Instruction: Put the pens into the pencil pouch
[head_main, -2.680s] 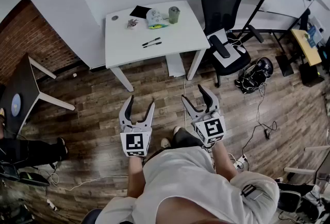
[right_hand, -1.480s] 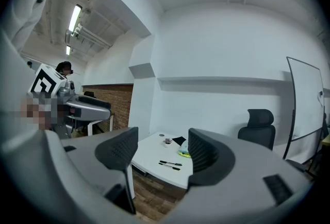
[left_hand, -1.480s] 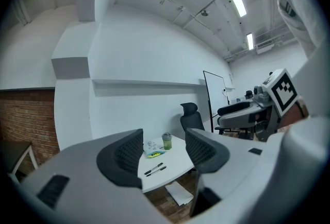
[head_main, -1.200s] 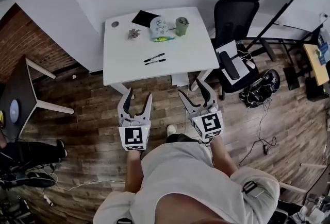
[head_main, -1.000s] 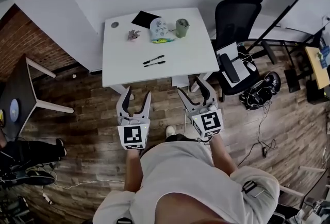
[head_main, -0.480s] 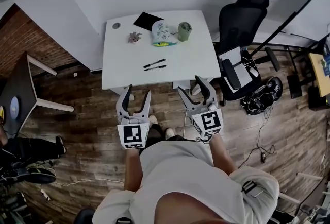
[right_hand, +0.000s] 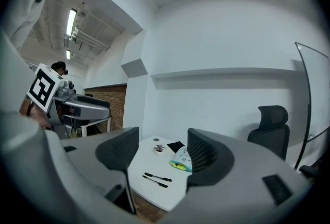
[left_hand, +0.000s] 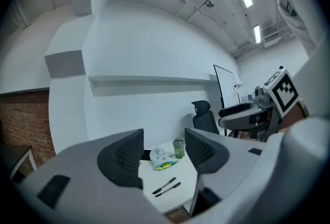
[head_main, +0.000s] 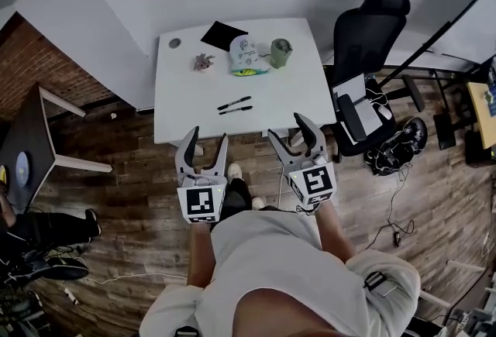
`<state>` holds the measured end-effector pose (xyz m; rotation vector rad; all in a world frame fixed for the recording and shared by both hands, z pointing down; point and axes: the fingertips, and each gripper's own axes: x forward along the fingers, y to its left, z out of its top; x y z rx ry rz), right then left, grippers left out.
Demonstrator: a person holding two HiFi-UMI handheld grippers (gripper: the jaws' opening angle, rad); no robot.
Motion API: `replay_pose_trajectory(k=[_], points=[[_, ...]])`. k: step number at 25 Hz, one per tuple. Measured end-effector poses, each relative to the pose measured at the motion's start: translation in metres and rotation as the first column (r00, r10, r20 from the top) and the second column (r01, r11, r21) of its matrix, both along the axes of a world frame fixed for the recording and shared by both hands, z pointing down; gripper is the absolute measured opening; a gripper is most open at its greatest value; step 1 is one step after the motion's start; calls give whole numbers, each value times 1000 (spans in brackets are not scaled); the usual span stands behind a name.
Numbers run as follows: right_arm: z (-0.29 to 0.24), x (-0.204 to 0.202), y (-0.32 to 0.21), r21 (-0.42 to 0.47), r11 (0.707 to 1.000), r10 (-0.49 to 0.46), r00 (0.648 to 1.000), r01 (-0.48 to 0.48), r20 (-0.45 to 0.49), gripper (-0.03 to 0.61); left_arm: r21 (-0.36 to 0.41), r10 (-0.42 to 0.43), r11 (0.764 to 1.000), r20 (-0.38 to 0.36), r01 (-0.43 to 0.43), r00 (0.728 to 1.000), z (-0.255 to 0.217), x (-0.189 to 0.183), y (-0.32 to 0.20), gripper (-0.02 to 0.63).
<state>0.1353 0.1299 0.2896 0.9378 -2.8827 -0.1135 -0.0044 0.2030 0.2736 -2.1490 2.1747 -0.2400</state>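
Table (head_main: 182, 87) sits closer than a second ago, just ahead of the left claw (head_main: 205, 143) and right claw (head_main: 287, 129), both gaping wide and empty. Two pens (head_main: 234, 105) lie near its front edge, the pouch (head_main: 246, 56) near the back edge: reaching comes next

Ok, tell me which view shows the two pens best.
The head view: it looks down on both pens, lying side by side on the white table, full length and unobstructed. Each gripper view shows them from a shallow angle, far off between its open jaws.

pens (head_main: 234, 103) on table (head_main: 186, 99) | pouch (head_main: 246, 55) behind pens | cup (head_main: 280, 53) right of pouch
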Motion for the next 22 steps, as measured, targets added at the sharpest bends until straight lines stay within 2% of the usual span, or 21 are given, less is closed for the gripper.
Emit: replay_pose_trajectory(k=[22], points=[[-2, -79, -87, 2, 996, 94, 995, -94, -37, 293, 12, 85, 996, -21, -85, 996, -1, -88, -97, 247]])
